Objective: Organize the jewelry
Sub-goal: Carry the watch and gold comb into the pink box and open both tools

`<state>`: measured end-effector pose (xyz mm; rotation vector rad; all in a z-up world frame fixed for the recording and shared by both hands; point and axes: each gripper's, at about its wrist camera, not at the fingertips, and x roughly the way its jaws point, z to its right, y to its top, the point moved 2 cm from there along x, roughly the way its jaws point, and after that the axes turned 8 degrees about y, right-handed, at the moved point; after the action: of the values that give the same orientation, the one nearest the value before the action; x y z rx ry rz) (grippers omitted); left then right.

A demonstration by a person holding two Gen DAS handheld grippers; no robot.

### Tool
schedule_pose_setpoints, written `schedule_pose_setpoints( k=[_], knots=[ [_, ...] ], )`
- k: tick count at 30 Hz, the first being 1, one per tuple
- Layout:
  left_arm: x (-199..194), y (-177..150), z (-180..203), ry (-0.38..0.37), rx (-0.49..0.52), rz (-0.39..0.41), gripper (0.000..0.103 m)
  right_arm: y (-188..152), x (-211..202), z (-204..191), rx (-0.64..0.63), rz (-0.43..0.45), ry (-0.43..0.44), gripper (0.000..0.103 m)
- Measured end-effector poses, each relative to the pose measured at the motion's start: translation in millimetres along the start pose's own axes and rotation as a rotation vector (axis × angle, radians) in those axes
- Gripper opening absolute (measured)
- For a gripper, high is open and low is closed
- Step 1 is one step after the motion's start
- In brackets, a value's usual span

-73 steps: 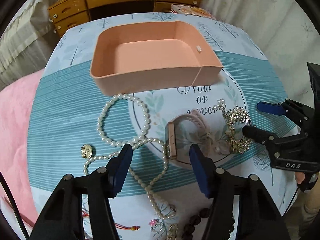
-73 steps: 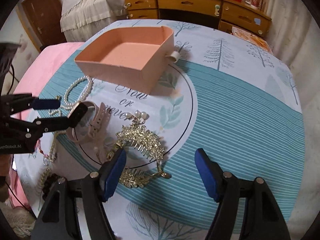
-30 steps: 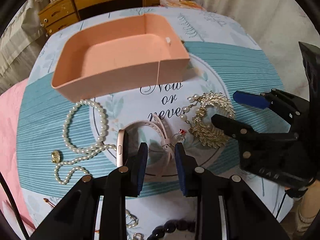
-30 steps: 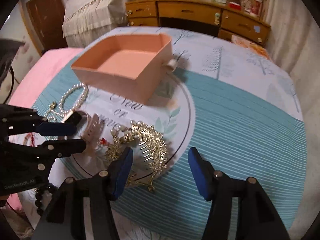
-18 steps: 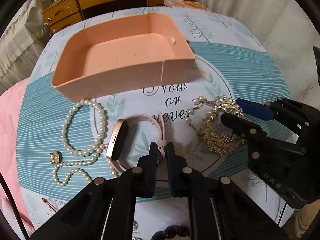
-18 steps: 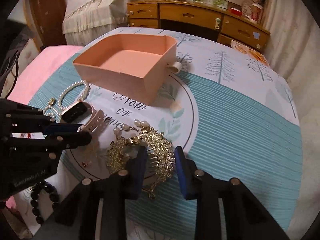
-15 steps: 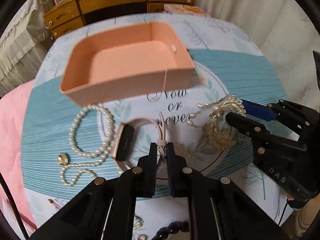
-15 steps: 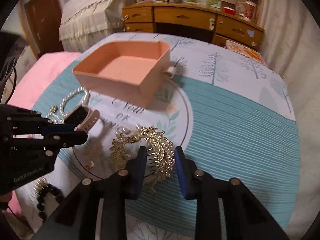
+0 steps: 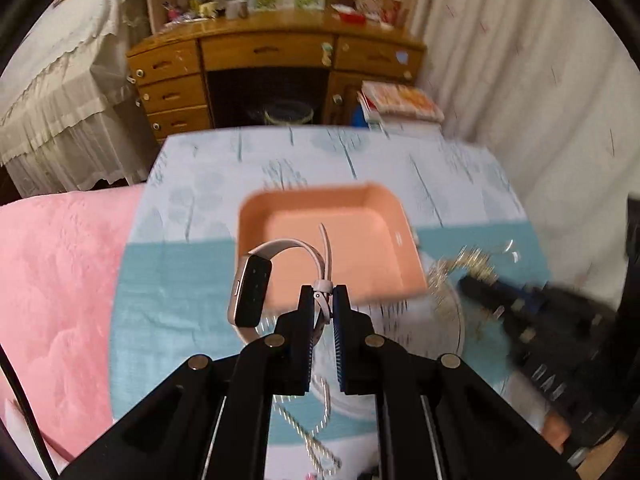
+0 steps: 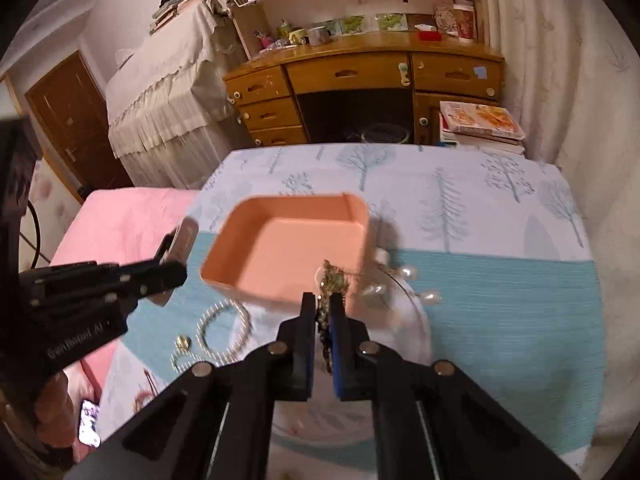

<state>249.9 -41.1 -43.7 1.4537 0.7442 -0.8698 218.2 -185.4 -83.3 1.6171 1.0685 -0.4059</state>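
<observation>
Both tongs (image 9: 323, 300) (image 10: 323, 308) pinch jewelry above tray (image 9: 384, 216).

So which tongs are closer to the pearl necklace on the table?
Left. The left tongs, gripping the watch, hang just left of the pearl necklace; the right tongs, gripping the gold comb, are farther right.

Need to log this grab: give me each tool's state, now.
Left tool: closed on the pink watch by its strap.
Right tool: closed on the gold hair comb.
</observation>
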Motion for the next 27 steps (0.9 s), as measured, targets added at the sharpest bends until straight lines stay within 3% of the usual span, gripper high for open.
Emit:
schedule_pose_setpoints(
  k=[5,9,12,14,19,21,22,27],
  knots=[
    [28,22,-9,0.025,-0.033,0.004,0.007,19,29,-1,0.073,0.013,0.063,0.006],
    [71,26,-8,0.030,-0.042,-0.045,0.007,28,47,3,0.117,0.029,0.087,0.007],
    [98,23,-7,0.046,-0.045,-0.075,0.009,30,69,9,0.140,-0.013,0.105,0.007],
    [111,18,-5,0.059,-0.037,-0.086,0.012,28,82,15,0.155,-0.049,0.073,0.009],
    [111,12,-4,0.079,-0.011,-0.048,0.056,22,87,25,0.144,-0.057,0.000,0.020],
    [106,10,-11,0.077,-0.023,-0.035,0.067,21,80,31,0.156,-0.042,0.005,0.032],
    [103,9,-15,0.070,-0.036,-0.025,0.071,21,75,33,0.161,-0.027,0.008,0.040],
    [82,3,-34,0.036,-0.095,-0.002,0.073,16,51,30,0.138,0.010,0.010,0.040]
  ],
)
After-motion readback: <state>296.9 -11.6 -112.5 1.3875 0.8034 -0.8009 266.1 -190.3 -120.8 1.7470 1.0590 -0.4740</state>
